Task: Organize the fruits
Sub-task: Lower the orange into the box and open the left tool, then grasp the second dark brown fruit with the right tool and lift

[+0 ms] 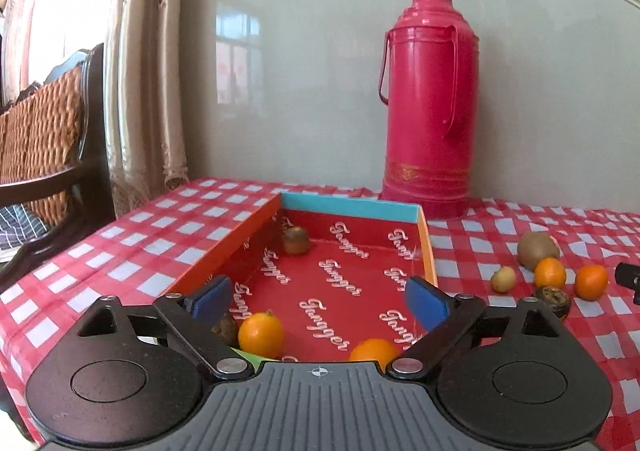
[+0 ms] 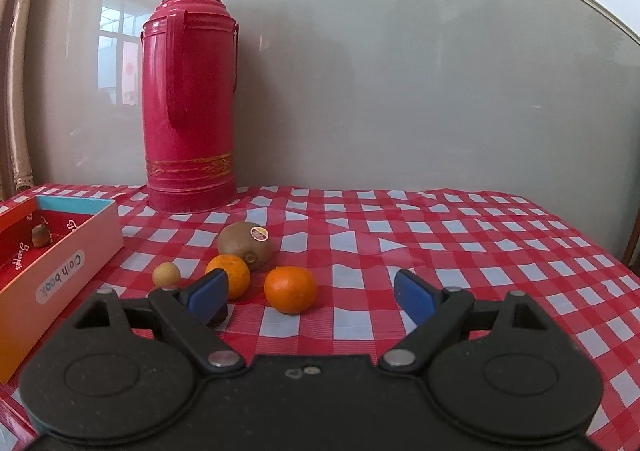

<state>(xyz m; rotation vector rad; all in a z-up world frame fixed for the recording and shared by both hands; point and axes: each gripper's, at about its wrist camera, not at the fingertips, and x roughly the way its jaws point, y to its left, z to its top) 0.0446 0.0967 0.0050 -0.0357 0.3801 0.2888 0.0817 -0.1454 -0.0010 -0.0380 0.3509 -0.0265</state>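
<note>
— Left wrist view had the left gripper (image 1: 319,297) over the near end of the box (image 1: 426,247), its blue pads spread wide with nothing between them. So which step was that?

— A drop-off, I'd judge. Its jaws gripped nothing, and an orange (image 1: 261,334) lay in the box just beside the left pad.

— What was in the box, counted?

— Two oranges at the near end, the second one (image 1: 374,354) half hidden by the gripper body. One brown fruit (image 1: 296,240) sat at the far end, and a dark one (image 1: 225,326) peeked out behind the left finger. Four that I could see.

— And outside it?

— On the checked cloth (image 2: 440,251), right of the box: a kiwi (image 2: 245,244), two oranges (image 2: 291,289) (image 2: 231,273), a small yellowish fruit (image 2: 166,274), and a dark wrinkled one (image 1: 552,300) seen only from the left wrist. Five left.

— The right gripper (image 2: 311,297)?

— Released as well, empty, pointed at that cluster. Its next move probably called for centring on the nearer orange, which sat clear of the others, and closing gently since it could roll.

— Anything else?

— One red thermos (image 2: 188,99) at the far wall.
</note>
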